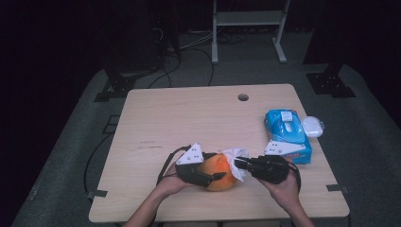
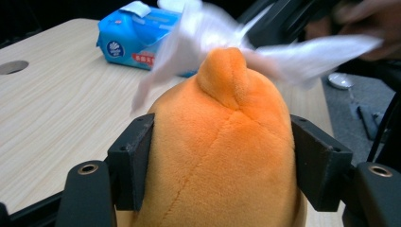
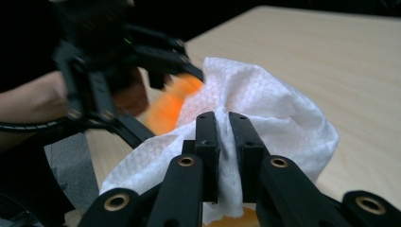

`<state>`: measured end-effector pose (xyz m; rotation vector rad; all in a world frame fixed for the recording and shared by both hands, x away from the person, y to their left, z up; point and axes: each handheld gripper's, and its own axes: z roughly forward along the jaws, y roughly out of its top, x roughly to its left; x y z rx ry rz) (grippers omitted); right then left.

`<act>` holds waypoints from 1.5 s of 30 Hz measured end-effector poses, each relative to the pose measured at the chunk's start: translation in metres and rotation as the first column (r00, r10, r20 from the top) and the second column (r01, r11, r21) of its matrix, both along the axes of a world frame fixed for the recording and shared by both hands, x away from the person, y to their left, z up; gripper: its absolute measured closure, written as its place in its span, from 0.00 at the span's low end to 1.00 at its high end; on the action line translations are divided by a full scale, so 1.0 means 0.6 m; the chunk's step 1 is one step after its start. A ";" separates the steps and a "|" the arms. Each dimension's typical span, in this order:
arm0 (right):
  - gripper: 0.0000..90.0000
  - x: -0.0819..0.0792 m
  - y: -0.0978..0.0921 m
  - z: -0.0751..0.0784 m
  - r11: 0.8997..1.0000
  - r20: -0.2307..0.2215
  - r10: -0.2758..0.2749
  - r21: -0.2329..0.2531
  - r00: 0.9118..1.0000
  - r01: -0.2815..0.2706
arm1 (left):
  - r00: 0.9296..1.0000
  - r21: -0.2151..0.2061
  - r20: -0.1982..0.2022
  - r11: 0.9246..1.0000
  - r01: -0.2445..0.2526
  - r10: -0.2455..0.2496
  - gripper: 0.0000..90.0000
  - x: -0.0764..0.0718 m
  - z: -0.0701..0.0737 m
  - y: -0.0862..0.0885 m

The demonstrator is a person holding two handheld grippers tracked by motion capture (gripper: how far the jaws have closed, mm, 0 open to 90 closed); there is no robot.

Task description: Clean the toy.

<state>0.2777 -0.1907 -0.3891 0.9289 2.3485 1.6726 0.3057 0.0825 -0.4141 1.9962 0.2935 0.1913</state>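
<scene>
The left gripper (image 1: 208,176) clamps the orange plush toy (image 1: 218,172) between its jaws near the front edge of the worktop (image 1: 189,118), steadying it so it can be wiped. The right gripper (image 3: 224,124) has its jaws pinched narrow on a white tissue (image 3: 265,99), pressed against the toy's side. The blue tissue pack (image 1: 287,135) lies near, to the right.

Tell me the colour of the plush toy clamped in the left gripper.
Orange: the soft plush toy shows best in the left gripper view.
</scene>
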 end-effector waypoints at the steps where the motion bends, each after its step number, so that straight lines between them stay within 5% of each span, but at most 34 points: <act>1: 0.91 -0.002 0.004 0.001 1.000 0.007 0.008 -0.002 1.000 -0.008 | 1.000 -0.001 -0.001 1.000 -0.002 0.002 0.34 0.000 0.000 0.000; 8: 0.91 0.019 -0.003 -0.045 0.997 -0.074 -0.036 -0.070 0.997 0.031 | 1.000 0.007 0.000 1.000 -0.027 0.027 0.34 0.003 0.004 0.006; 15: 0.91 -0.001 0.011 -0.002 1.000 0.011 0.004 0.028 1.000 -0.004 | 0.999 0.053 0.032 0.999 0.009 -0.010 0.33 -0.014 -0.010 -0.028; 18: 0.91 0.000 0.014 -0.008 1.000 0.004 0.001 -0.011 1.000 -0.001 | 1.000 0.049 0.031 0.999 0.001 -0.002 0.29 -0.012 -0.010 -0.027; 24: 0.91 0.014 -0.003 -0.034 0.997 -0.050 -0.045 -0.063 0.998 0.042 | 0.999 -0.016 -0.047 1.000 -0.015 0.014 0.18 0.006 -0.010 -0.008; 30: 0.91 0.000 0.000 0.001 0.999 0.027 -0.046 -0.016 0.999 0.046 | 0.999 0.003 -0.017 0.999 -0.033 0.033 0.26 -0.002 -0.014 -0.025; 33: 0.91 -0.011 0.017 0.012 0.999 0.071 -0.016 -0.049 0.997 0.020 | 0.999 0.016 0.002 0.999 -0.033 0.033 0.24 -0.009 -0.013 -0.035; 35: 0.91 -0.010 0.024 0.002 0.995 0.065 -0.017 -0.098 0.998 0.024 | 0.999 0.018 0.000 0.999 -0.033 0.033 0.20 -0.007 -0.011 -0.033; 38: 0.91 -0.003 0.018 -0.013 0.995 0.025 -0.024 -0.097 0.999 0.026 | 0.998 0.015 -0.017 0.998 -0.059 0.060 0.11 -0.001 -0.015 -0.030; 45: 0.91 0.016 -0.016 -0.027 0.992 -0.011 -0.076 -0.101 0.997 0.074 | 0.998 0.016 -0.047 0.999 0.051 -0.050 0.21 -0.004 -0.014 -0.024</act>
